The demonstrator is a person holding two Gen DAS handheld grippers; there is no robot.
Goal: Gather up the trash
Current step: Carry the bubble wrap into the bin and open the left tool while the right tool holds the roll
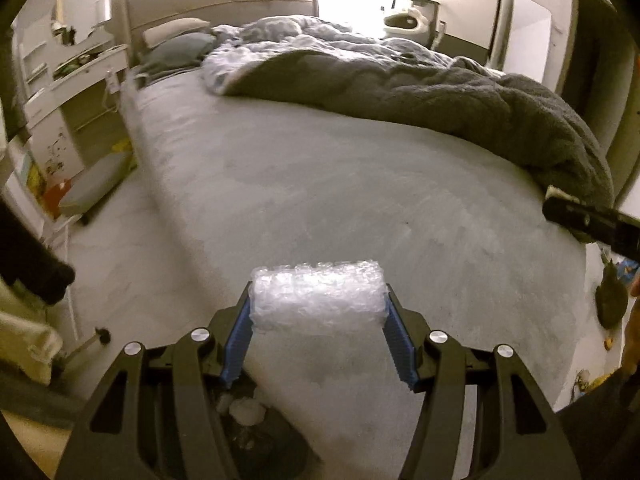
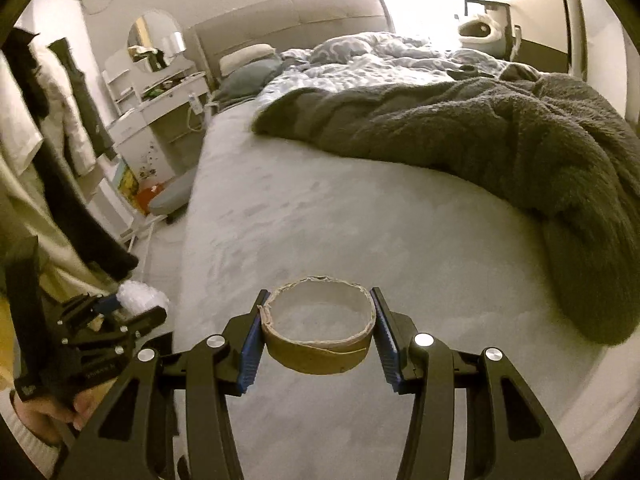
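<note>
My left gripper (image 1: 318, 300) is shut on a roll of bubble wrap (image 1: 318, 298) and holds it above the near edge of the bed (image 1: 320, 184). Below it a dark bin (image 1: 256, 436) holds pale crumpled trash (image 1: 246, 412). My right gripper (image 2: 318, 312) is shut on a brown cardboard tape ring (image 2: 318, 344) and holds it over the bed (image 2: 340, 232). The left gripper with the bubble wrap (image 2: 140, 298) shows at the left of the right wrist view. The tip of the right gripper (image 1: 592, 220) shows at the right edge of the left wrist view.
A dark fluffy blanket (image 2: 480, 140) and a patterned duvet (image 2: 380, 60) cover the far and right side of the bed. A white dresser (image 2: 160, 108) with a mirror stands at the left. Clothes (image 2: 48, 140) hang at the left. A grey stool (image 1: 92, 188) stands on the floor.
</note>
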